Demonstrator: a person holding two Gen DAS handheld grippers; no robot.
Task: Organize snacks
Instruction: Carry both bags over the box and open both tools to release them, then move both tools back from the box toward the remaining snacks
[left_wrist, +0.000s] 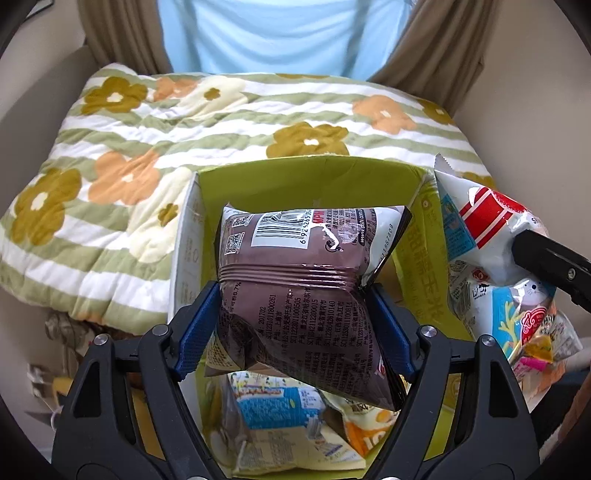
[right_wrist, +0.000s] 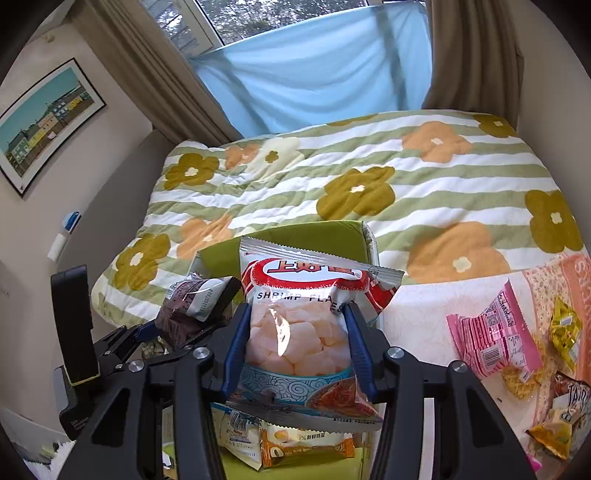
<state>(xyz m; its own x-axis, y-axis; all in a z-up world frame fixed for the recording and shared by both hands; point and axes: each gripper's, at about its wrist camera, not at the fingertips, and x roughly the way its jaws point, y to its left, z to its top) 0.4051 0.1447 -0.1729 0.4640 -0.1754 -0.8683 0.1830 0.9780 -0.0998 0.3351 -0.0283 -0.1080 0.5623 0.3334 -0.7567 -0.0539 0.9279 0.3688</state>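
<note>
Behind everything lies a flower-patterned quilt (left_wrist: 207, 125) on a bed. Left tool (left_wrist: 295, 325) clamps a brown snack packet (left_wrist: 303, 295) over the green box (left_wrist: 332, 177); right tool (right_wrist: 295, 343) grips a shrimp chips bag (right_wrist: 299, 325) above it.

Both claws point steeply downward. The left claw (left_wrist: 295, 314) has its blue pads (left_wrist: 197, 325) pressed against a brown packet (left_wrist: 295, 295). The right claw (right_wrist: 295, 343) is clamped narrowly on a shrimp-flake bag (right_wrist: 299, 332), apparently squeezing its middle.
</note>
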